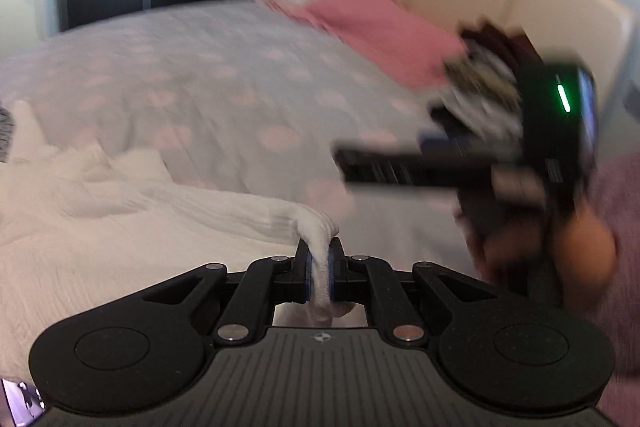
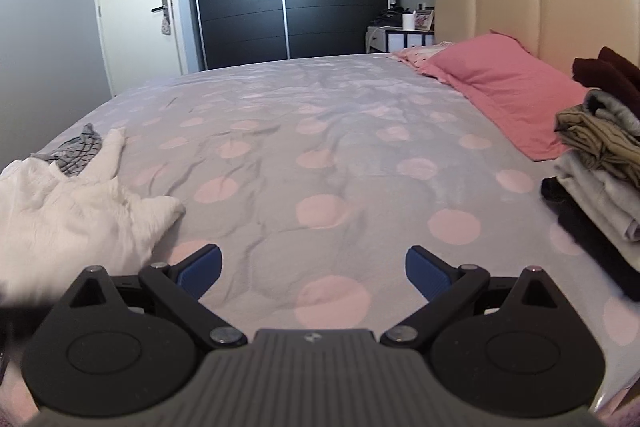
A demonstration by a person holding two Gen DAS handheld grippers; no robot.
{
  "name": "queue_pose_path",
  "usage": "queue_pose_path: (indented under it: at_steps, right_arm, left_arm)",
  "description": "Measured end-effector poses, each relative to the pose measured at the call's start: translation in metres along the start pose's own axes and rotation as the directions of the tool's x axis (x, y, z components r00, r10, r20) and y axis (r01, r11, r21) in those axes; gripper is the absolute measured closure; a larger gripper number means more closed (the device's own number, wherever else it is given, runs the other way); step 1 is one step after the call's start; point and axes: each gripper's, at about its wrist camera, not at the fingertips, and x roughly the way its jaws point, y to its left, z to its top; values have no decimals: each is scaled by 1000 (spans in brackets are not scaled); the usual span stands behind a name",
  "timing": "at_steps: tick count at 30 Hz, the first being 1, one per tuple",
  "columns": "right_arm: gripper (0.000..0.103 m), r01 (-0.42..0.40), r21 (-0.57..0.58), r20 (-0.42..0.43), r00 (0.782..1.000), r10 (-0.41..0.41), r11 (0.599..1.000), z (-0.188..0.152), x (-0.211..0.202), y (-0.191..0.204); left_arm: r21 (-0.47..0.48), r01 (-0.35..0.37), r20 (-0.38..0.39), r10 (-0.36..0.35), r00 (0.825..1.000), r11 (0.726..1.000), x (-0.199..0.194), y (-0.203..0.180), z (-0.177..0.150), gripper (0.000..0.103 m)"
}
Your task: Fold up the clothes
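We see a white garment point(image 1: 100, 195) lying spread and rumpled on the bed point(image 2: 320, 131), on the left part of the dotted cover. Our left hand-held gripper point(image 1: 320, 263) is closed on one edge of it: a fold of the white cloth is pinched between the two blue pads and hangs down behind them. In the right wrist view the same garment point(image 2: 80, 211) lies loose, with one long part stretched toward a small grey striped piece point(image 2: 78, 147) that lies just beside it, perhaps partly under it.

Our right hand-held gripper point(image 2: 314, 267) is open, its fingers wide apart, and it holds nothing; it hovers above bare bed cover, apart from the white cloth. In the left wrist view this gripper point(image 1: 460, 163) is blurred, so we cannot read its exact position there.

At the right side of the bed, near the pink pillow point(image 2: 500, 95), stands a stack of folded clothes point(image 2: 600, 163) in dark, grey, olive and pale colours. We judge that this part of the work is done, whoever made the stack.

What is left, as far as we can tell: the white garment is not folded, and the grey striped piece looks unfolded too. The white one seems to be the piece in hand now.
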Motion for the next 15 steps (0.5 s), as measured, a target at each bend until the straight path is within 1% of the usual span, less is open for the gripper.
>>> queue_pose_path:
  at_steps: [3, 6, 8, 10, 12, 13, 14, 15]
  right_arm:
    - [4, -22, 14, -30, 999, 23, 1000, 1, 3, -2]
    - [4, -84, 1, -65, 994, 84, 996, -2, 6, 5]
    - [5, -122, -25, -88, 989, 119, 992, -4, 8, 13]
    - [5, -157, -47, -112, 982, 151, 987, -6, 9, 20]
    - [13, -199, -63, -144, 972, 188, 978, -5, 11, 27]
    - [22, -219, -69, -161, 965, 206, 973, -4, 12, 30]
    - [26, -239, -77, -176, 959, 223, 968, -2, 12, 33]
    - [27, -256, -85, -188, 953, 237, 963, 1, 13, 36]
  left_arm:
    - [15, 18, -122, -16, 992, 1000, 8, 0, -18, 97]
    - [27, 36, -240, -29, 970, 999, 15, 1, -36, 94]
    - [13, 3, -246, 0, 969, 1000, 12, 9, -37, 93]
    - [9, -20, -248, 22, 968, 1000, 8, 15, -34, 82]
    - [6, -45, -247, 45, 968, 999, 5, 23, -30, 76]
    - [1, -59, -243, 58, 968, 998, 1, 29, -28, 73]
    - [-5, -74, -240, 71, 968, 997, -3, 35, -25, 71]
    - [-16, -88, -240, 82, 967, 996, -5, 43, -18, 68]
